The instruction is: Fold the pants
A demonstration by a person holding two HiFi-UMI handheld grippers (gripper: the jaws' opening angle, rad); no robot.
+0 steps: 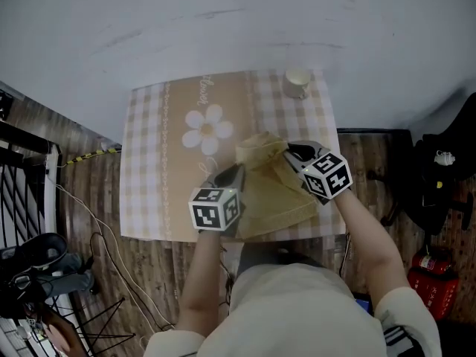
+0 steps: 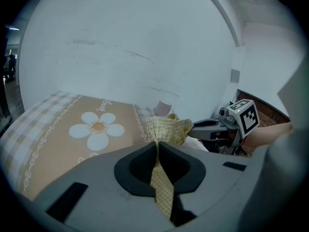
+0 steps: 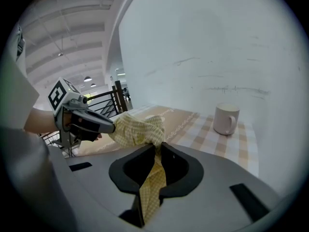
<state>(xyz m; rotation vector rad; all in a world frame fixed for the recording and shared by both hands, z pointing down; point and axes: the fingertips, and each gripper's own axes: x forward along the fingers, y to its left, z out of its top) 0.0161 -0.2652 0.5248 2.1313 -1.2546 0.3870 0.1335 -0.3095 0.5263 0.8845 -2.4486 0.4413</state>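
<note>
Yellow checked pants [image 1: 269,188] lie bunched on the right half of the table [image 1: 149,162], their far part lifted off the cloth. My left gripper [image 1: 235,172] is shut on a fold of them at the near left. In the left gripper view the fabric [image 2: 169,128] runs up between the closed jaws of that gripper [image 2: 158,145]. At the pants' right side my right gripper [image 1: 294,153] is also shut on cloth. The right gripper view has a strip of pants [image 3: 138,128] pinched in its gripper [image 3: 158,147]. Both grippers hold the cloth above the table.
A white mug [image 1: 297,82] stands at the table's far right corner, also in the right gripper view [image 3: 225,119]. A white daisy print [image 1: 207,128] marks the tablecloth. A wall stands behind the table. A black railing [image 1: 22,192] is at the left, a red extinguisher [image 1: 431,285] at the right.
</note>
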